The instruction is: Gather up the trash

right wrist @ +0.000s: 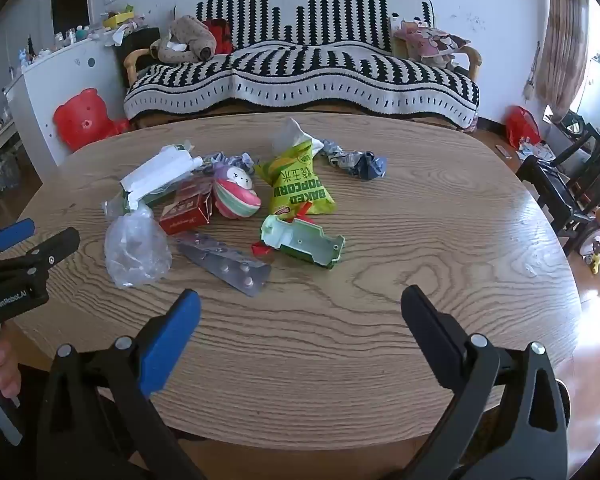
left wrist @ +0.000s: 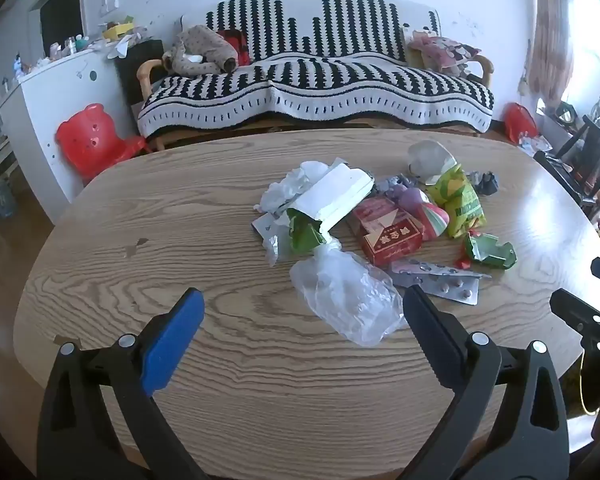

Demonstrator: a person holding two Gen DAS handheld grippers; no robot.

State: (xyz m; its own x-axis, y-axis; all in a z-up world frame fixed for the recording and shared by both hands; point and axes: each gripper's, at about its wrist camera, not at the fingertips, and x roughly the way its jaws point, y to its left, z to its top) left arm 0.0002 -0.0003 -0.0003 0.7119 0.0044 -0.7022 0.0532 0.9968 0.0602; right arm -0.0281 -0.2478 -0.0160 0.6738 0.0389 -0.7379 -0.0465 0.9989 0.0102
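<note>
A pile of trash lies on the oval wooden table [left wrist: 140, 280]. It holds a clear plastic bag [left wrist: 346, 298], a silver pill blister [left wrist: 440, 280], a red carton [left wrist: 388, 236], a white box [left wrist: 336, 196], a green popcorn bag [right wrist: 298, 184], a broken green plastic piece [right wrist: 304, 242], a striped pink toy [right wrist: 236, 196] and crumpled paper [right wrist: 358, 162]. My left gripper [left wrist: 302, 306] is open and empty just before the plastic bag. My right gripper [right wrist: 300, 304] is open and empty, short of the blister [right wrist: 226, 266].
A striped sofa [left wrist: 316, 80] stands behind the table. A red bear-shaped stool [left wrist: 90, 138] and a white cabinet [left wrist: 56, 92] are at the left. Dark chairs [right wrist: 560, 184] stand at the right. The left gripper also shows at the right wrist view's left edge [right wrist: 16, 256].
</note>
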